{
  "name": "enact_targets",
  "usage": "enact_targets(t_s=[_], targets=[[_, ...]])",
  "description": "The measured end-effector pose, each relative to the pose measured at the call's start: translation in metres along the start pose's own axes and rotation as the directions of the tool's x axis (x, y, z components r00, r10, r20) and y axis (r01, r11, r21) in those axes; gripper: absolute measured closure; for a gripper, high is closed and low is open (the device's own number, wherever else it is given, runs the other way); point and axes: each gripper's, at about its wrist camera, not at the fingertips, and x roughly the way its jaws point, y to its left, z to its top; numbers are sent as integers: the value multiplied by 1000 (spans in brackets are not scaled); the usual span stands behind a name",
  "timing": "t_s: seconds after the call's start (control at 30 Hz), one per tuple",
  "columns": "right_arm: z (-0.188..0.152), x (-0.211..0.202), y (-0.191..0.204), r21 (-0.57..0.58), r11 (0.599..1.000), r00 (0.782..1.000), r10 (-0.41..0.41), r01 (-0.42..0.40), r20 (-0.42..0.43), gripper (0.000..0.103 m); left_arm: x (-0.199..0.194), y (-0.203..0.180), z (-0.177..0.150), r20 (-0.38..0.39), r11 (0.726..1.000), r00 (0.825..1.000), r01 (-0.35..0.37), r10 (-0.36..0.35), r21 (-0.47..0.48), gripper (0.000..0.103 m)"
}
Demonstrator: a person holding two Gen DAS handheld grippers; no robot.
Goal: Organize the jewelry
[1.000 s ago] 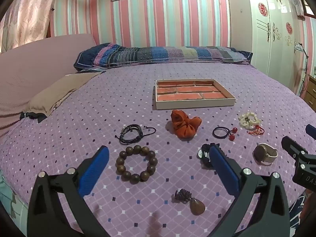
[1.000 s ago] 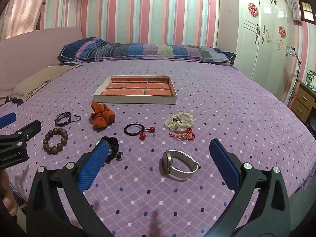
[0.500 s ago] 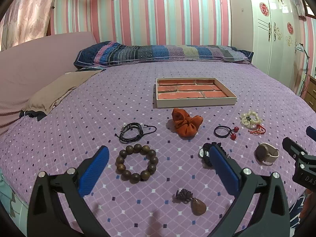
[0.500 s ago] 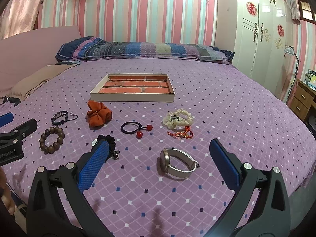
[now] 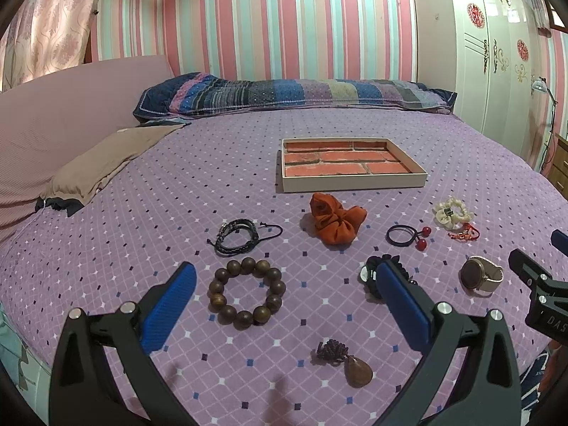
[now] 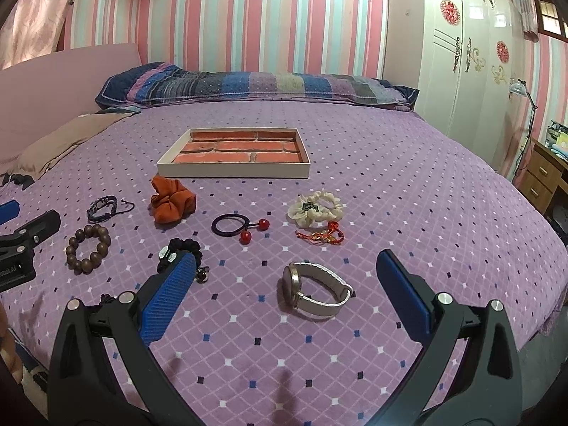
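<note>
A: Left claw (image 5: pixel 284 285) spread wide, gripping nothing, hovering above purple diamond-patterned bedspread (image 5: pixel 149 213). Framing dark brown wooden bead bracelet (image 5: pixel 246 293) between blue padded fingers (image 5: pixel 167 307).

B: Right claw (image 6: pixel 284 285) likewise wide, gripping nothing. Framing round-faced watch with cream strap (image 6: pixel 314 293), lying on its side on the bedspread.

A: Open room noted: broad bare stretch of bedspread at left, up to tan folded cloth (image 5: pixel 103 163) near that edge. Striped long pillow (image 5: pixel 294 94) along the far edge.

B: Right edge of bed dropping off toward white wardrobe (image 6: pixel 475 71) and wooden drawer unit (image 6: pixel 543 177). Bare bedspread between watch and that edge.

A: Container: shallow cream-walled tray with brick-patterned floor (image 6: pixel 234 169), far centre, nothing inside. Single compartment, as far as visible.

B: Loose on bedspread, all outside tray: orange fabric scrunchie (image 5: pixel 335 220) just before tray wall; black braided cord bracelet (image 5: pixel 238 236) left of it; black hair tie with two red balls (image 6: pixel 239 227); cream scrunchie (image 6: pixel 316 207) touching red knotted cord charm (image 6: pixel 321 236); black ruffled hair tie (image 6: pixel 181 252) partly behind a right claw finger; brown teardrop pendant with dark knot (image 5: pixel 346 364), nearest left claw.
</note>
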Motion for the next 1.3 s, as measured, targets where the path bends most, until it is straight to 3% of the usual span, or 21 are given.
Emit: enact_targets(t_s=[1.3], targets=[[-2,3,2,-7,1000,1000,-1,1,-7,4,3,2,-1,-7,1000,1000,-2,2,-3,4]])
